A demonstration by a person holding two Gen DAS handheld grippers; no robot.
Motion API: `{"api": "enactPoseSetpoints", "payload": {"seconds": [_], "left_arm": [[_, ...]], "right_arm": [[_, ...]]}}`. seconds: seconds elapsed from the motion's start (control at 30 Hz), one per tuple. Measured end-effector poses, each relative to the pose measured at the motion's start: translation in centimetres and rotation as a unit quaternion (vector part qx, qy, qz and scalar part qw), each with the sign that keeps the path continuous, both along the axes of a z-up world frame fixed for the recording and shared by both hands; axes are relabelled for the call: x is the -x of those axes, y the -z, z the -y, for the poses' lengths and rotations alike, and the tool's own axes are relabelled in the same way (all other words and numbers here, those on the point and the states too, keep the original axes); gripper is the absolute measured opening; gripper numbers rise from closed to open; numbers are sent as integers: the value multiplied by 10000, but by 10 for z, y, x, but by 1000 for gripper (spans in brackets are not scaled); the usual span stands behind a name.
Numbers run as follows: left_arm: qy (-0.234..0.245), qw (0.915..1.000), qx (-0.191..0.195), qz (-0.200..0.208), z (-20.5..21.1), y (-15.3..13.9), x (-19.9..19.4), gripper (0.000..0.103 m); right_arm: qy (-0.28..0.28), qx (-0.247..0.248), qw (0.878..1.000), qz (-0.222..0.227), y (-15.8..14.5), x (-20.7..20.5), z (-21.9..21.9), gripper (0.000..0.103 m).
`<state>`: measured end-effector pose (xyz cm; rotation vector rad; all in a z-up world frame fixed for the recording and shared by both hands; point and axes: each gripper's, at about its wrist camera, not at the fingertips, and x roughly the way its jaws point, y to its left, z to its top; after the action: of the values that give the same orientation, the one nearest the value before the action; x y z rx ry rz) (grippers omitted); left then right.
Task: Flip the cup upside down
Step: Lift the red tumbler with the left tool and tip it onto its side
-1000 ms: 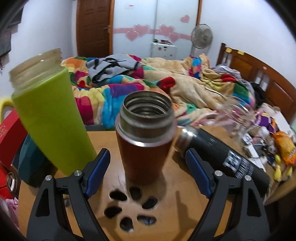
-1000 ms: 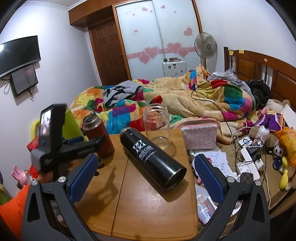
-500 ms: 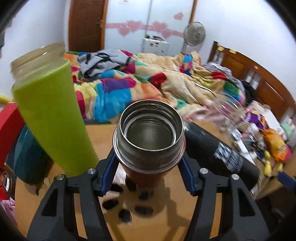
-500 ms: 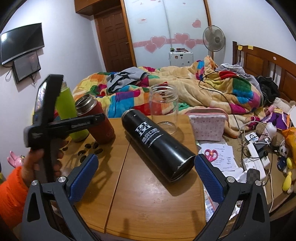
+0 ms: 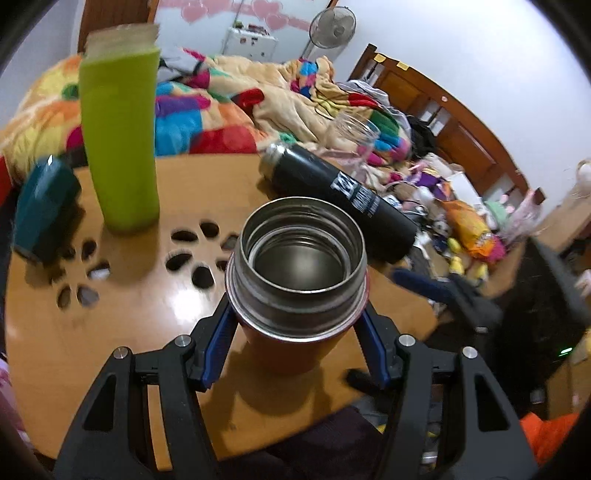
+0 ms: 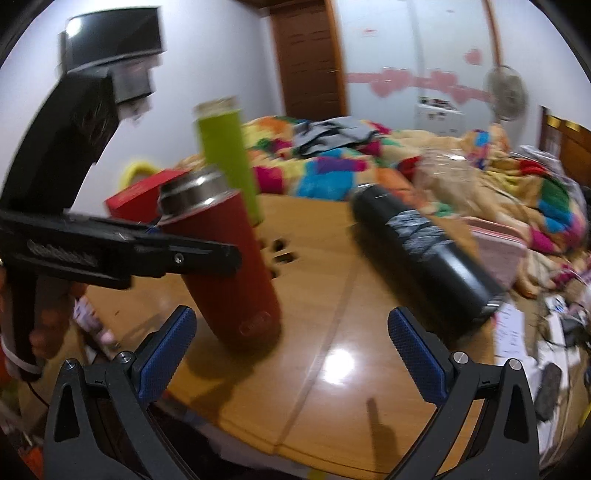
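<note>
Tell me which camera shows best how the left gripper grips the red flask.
The right wrist view: it shows the red flask side-on, tilted, with the left gripper clamped across its upper body. The left wrist view mostly looks down into the flask's open steel mouth, with blue pads on both sides.

Bed (image 5: pixel 236 107) with multicoloured patchwork quilt; white walls (image 5: pixel 461 48) behind it; brown door (image 6: pixel 308 59) to its left; standing fan (image 5: pixel 332 27) beside its wooden headboard (image 5: pixel 439 107).
</note>
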<state>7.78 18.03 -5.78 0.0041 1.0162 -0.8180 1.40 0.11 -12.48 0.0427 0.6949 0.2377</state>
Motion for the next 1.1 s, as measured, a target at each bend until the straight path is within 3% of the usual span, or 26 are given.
{"api": "enactPoseSetpoints", "payload": {"seconds": [0.17, 0.33, 0.37, 0.4, 0.57, 0.73, 0.97, 1.1], "left_arm": [[70, 9997, 125, -178, -14, 1, 8, 61], [46, 9990, 279, -343, -21, 3, 1, 61], [-7, 9986, 350, -395, -23, 4, -3, 61], [-32, 9983, 390, -425, -24, 5, -5, 61], [-240, 9963, 625, -545, -28, 10, -17, 61], [-317, 9979, 464, -323, -25, 13, -21, 64], [-587, 9969, 425, -307, -27, 22, -30, 71], [-761, 9942, 543, -537, -35, 30, -37, 73]], "right_arm": [[-606, 107, 9981, -33, 12, -5, -27, 101], [-983, 146, 9950, -119, 20, -16, -44, 77], [-1029, 162, 9944, -149, 22, -19, -48, 67], [-1040, 198, 9942, -167, 24, -22, -51, 65], [-992, 267, 9947, -109, 26, -29, -55, 62], [-935, 221, 9953, -104, 26, -33, -56, 60], [-884, 56, 9960, -121, 27, -38, -53, 60], [-935, 70, 9955, -146, 28, -38, -56, 59]]}}
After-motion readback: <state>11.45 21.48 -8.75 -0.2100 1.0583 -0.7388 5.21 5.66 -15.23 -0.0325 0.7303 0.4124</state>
